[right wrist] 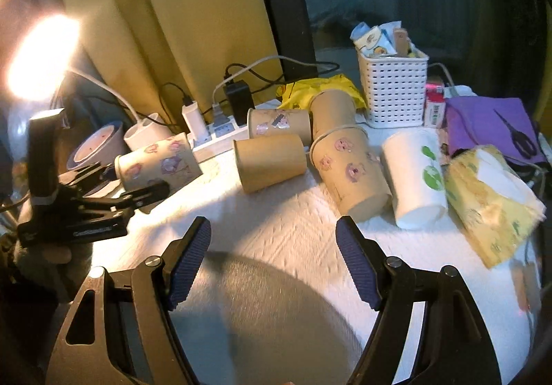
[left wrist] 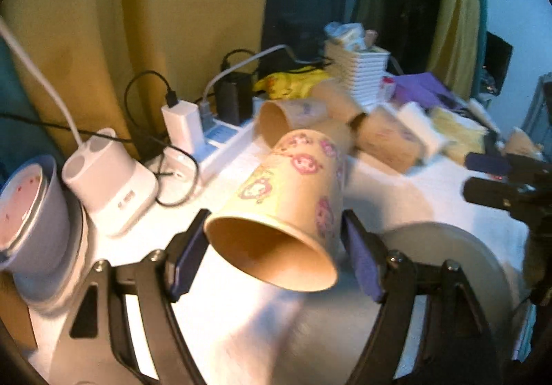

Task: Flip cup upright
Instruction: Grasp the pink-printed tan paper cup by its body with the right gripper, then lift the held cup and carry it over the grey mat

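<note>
My left gripper [left wrist: 274, 243] is shut on a paper cup with pink cartoon prints [left wrist: 293, 191]. The cup is tilted, its open mouth toward the camera, lifted above the white cloth. The same cup shows in the right wrist view [right wrist: 158, 164], held by the left gripper [right wrist: 138, 184] at the far left. My right gripper [right wrist: 272, 257] is open and empty above the white cloth, and appears at the right edge of the left wrist view [left wrist: 490, 177]. Several more paper cups [right wrist: 272, 160] lie on their sides at mid table, with a white cup [right wrist: 414, 177] beside them.
A power strip with chargers and cables [right wrist: 217, 133] runs along the back. A white basket [right wrist: 393, 88], yellow bag [right wrist: 321, 88], purple cloth with scissors [right wrist: 493, 122] and tissue pack [right wrist: 490, 198] crowd the right. A bowl [left wrist: 27, 212] and white holder [left wrist: 107, 177] stand left.
</note>
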The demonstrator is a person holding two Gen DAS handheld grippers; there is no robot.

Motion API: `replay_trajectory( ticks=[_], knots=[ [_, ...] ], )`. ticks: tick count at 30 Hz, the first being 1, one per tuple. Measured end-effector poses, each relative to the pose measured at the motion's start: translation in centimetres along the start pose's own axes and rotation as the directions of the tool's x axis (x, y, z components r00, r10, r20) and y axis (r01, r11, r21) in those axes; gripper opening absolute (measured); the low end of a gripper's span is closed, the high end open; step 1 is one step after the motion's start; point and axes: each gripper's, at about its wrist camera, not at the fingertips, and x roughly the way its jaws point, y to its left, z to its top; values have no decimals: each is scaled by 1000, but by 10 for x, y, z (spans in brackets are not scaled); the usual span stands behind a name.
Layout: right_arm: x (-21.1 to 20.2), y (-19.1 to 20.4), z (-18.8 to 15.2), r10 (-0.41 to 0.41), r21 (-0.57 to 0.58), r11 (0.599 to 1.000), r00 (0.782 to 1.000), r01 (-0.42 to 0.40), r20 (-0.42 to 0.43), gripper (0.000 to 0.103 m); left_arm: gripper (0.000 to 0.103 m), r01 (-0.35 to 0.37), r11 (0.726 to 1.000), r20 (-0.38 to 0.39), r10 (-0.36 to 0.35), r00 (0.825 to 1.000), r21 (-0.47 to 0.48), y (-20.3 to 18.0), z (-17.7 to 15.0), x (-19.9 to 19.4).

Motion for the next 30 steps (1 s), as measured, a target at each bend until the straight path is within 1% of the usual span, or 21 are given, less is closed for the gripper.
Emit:
replay_trajectory(
  ticks=[7, 11, 16, 20, 24, 30],
  knots=[
    [-45, 6, -31, -19, 8, 1000, 1000, 19, 4, 78, 75, 101, 995, -6, -101, 995, -3, -48, -35, -40],
    [-68, 5, -56, -34, 20, 999, 999, 34, -9, 78, 75, 162, 987, -11, -162, 987, 0, -77, -58, -59],
    [-89, -3, -90, -57, 57, 997, 998, 59, -34, 78, 75, 239, 971, -49, -238, 970, 16, -114, -85, -66],
    [-101, -17, -115, -69, 108, 991, 996, 75, -56, 78, 75, 266, 963, -75, -262, 962, 51, -137, -98, -68],
    [-105, -29, -133, -83, 129, 987, 994, 92, -72, 78, 75, 263, 960, -114, -252, 961, 95, -156, -107, -61],
    [-98, -44, -139, -78, 128, 988, 993, 88, -87, 78, 75, 274, 955, -143, -257, 956, 112, -164, -108, -51]
  ],
)
